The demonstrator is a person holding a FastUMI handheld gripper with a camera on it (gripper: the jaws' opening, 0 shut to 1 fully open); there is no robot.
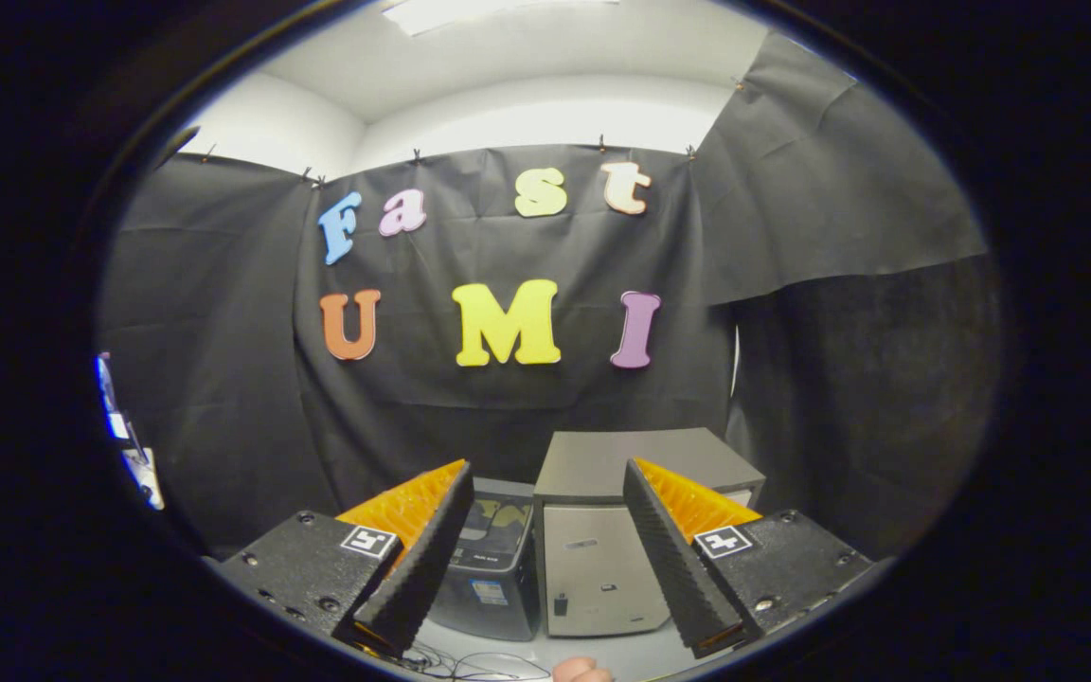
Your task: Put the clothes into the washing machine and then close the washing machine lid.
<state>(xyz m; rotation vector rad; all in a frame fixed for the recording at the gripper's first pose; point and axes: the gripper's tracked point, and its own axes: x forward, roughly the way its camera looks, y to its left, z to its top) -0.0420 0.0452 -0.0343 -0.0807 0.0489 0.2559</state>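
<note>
Gripper view. Gripper point(545, 493) held level, fingers spread wide, nothing between them but open air; it faces the black cloth wall point(223, 379) of the booth.

Beyond the fingers, two box-shaped units side by side on a pale bench point(631, 654), touching or nearly so. The larger, a grey washing machine point(593, 568), sits between the fingertips and a little toward the right finger; flat dark-grey lid point(602, 459) lies down on top, light front panel below. Just left of it a smaller dark bin point(498, 568), lower, partly hidden behind the left finger; something yellowish and dark shows in its top, cannot tell whether it is clothes.

Thin cables point(470, 663) trail on the bench nearest the camera. A fingertip of a person's hand point(581, 671) shows low between the fingers.

White room wall and ceiling above the cloth
</note>
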